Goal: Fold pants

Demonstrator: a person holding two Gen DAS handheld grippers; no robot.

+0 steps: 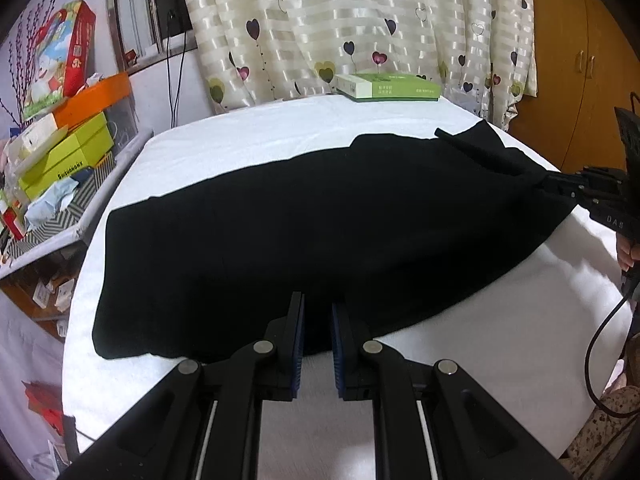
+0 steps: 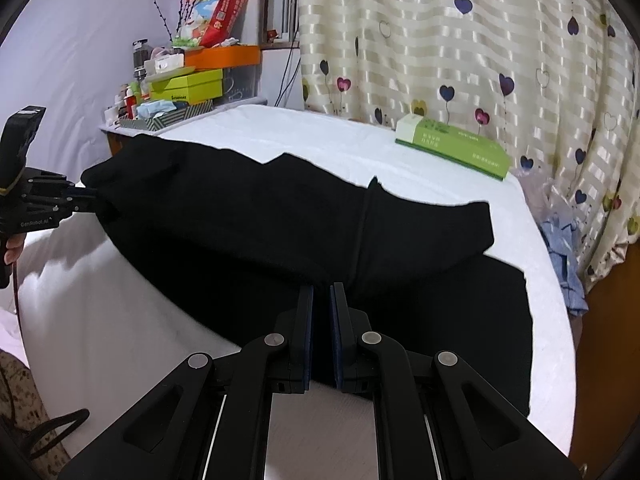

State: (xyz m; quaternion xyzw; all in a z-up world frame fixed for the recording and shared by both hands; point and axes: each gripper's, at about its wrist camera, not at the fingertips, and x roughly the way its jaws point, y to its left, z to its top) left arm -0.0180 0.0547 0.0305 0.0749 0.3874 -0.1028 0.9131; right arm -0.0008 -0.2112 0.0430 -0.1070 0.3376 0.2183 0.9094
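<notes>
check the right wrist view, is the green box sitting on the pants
No, the green box lies on the white cover near the curtain, apart from the black pants.

Matt black cloth pants (image 1: 304, 220) on white, seemingly terry-rough cover (image 1: 480, 360); glossy striped curtain (image 1: 320, 28).

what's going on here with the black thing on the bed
A person is folding black pants on a white-covered surface, with a hand-held tool in each hand. The left tool is clamped on the fabric edge at one end, and the right tool is clamped on the edge near the other end. The pants are partly lifted and draped between them, the fold not yet laid flat. A green box sits at the far side by the curtain.
</notes>
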